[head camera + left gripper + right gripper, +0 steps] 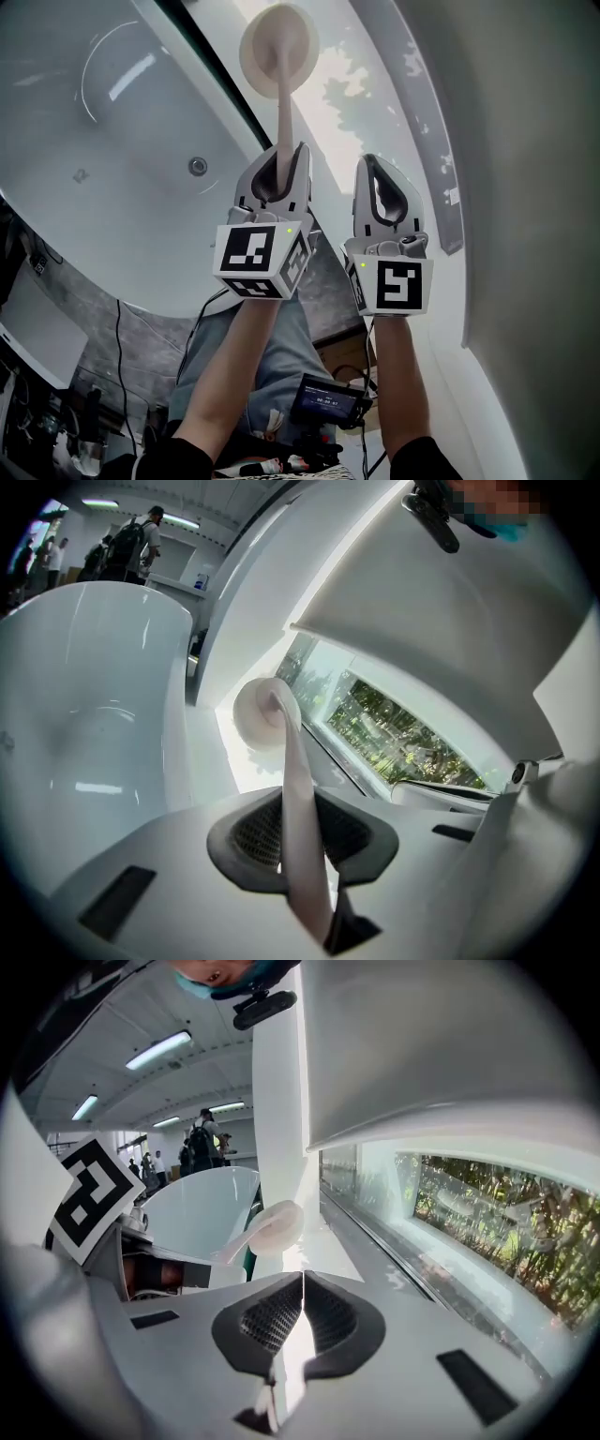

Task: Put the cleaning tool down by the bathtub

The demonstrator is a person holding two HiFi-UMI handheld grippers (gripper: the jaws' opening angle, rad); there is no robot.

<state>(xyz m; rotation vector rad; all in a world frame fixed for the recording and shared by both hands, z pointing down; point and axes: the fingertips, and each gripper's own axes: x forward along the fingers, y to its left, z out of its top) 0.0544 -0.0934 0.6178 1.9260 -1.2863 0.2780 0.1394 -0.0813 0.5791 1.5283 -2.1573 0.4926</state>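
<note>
The cleaning tool (281,66) is pale pink, with a round head and a long flat handle. My left gripper (278,164) is shut on the handle, the head held out ahead over the white ledge (356,103) beside the bathtub (112,141). In the left gripper view the handle (298,808) runs between the jaws up to the round head (258,714). My right gripper (384,178) hovers just right of the left one, its jaws closed together with nothing between them. The right gripper view shows the tool's head (272,1225) off to its left.
The tub's drain (197,166) sits near the rim. A window sill and glass (403,733) run along the ledge. A black device with a lit screen (325,400) and cables lie on the grey floor below. People stand far back in the room (131,541).
</note>
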